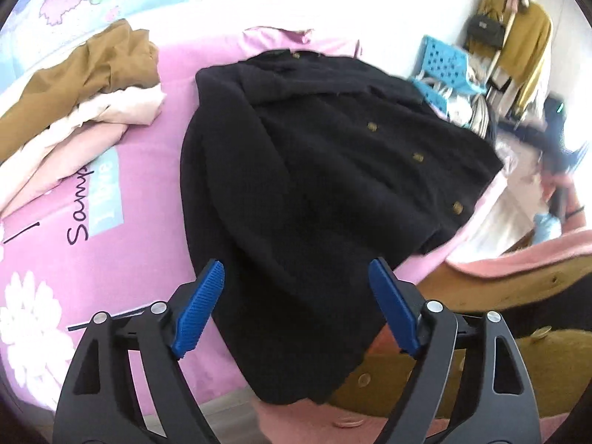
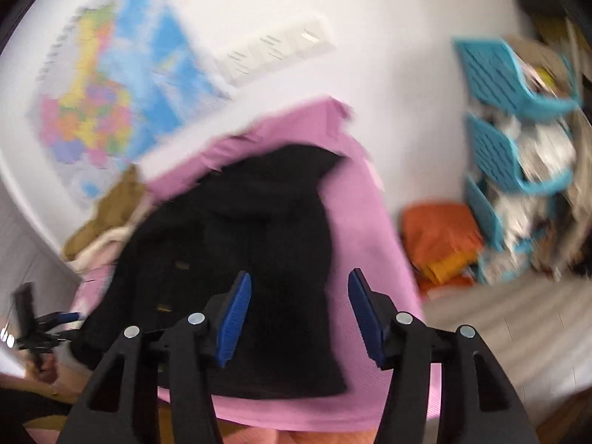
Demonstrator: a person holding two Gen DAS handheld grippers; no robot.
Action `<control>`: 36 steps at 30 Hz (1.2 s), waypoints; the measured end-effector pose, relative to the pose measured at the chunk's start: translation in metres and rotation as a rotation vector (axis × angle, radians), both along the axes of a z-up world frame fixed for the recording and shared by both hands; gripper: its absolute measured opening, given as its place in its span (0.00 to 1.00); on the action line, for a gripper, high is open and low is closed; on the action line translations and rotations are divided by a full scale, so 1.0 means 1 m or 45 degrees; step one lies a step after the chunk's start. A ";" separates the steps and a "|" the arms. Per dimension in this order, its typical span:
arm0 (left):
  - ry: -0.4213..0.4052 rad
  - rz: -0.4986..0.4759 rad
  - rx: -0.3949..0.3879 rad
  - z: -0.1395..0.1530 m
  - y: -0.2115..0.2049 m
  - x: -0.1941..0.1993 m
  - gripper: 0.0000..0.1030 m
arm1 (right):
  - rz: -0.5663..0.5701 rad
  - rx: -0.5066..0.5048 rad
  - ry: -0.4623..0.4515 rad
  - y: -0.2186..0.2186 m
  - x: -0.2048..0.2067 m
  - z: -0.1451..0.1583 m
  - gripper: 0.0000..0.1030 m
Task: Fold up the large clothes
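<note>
A pink sheet [image 1: 148, 170] with printed flowers and lettering covers the bed and fills most of the left wrist view. The black coat [image 1: 314, 170] lies spread across the middle of the frame, its brass buttons running down its right side and its hem hanging over the bed's near edge at the bottom. At upper left a pile of clothes [image 1: 81, 85], brown over pale pink, sits on the sheet, apart from the coat. A blue rack [image 1: 444, 63] and hanging yellow garments [image 1: 525, 44] stand at upper right. The left gripper [image 1: 296, 277] stands wide at the bottom, its blue pads [image 1: 199, 310] clear of the cloth and nothing between them.

The right wrist view is blurred. A white wall with a map [image 2: 111, 103] fills the top; the blue rack [image 2: 510, 140] stands at right, with an orange bundle [image 2: 440, 236] on the floor beside it. The coat [image 2: 240, 259] lies in the centre on the sheet [image 2: 373, 259], seemingly folded narrower at its near end. The right gripper [image 2: 299, 292] hangs partly open over it with nothing held. At lower left the left gripper [image 2: 48, 329] shows small.
</note>
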State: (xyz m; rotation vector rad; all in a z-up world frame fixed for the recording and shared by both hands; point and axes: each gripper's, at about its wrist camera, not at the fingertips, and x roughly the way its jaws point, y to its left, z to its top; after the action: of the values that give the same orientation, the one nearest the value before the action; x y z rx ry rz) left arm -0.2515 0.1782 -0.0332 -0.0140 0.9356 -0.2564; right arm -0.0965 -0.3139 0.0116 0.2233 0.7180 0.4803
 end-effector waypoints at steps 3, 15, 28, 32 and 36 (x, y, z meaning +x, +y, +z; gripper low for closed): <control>0.024 -0.050 0.038 -0.012 -0.009 0.000 0.78 | 0.251 0.040 -0.070 0.045 -0.007 0.014 0.53; -0.021 0.356 0.075 0.004 0.065 0.000 0.05 | 1.152 -0.024 0.085 0.292 -0.030 -0.044 0.32; -0.248 0.163 0.076 0.033 0.033 -0.018 0.52 | 1.166 -0.053 0.165 0.312 -0.028 -0.057 0.33; -0.204 -0.047 0.125 0.012 -0.007 -0.011 0.52 | 1.141 -0.101 0.069 0.301 -0.040 -0.047 0.64; -0.097 -0.077 0.095 -0.015 -0.009 -0.005 0.52 | 1.207 -0.261 0.018 0.308 -0.058 -0.056 0.71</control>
State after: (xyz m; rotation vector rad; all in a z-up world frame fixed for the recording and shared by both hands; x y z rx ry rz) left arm -0.2563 0.1690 -0.0478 0.0924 0.8703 -0.2761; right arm -0.1546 -0.0063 -0.0441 -0.3341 0.8584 1.2948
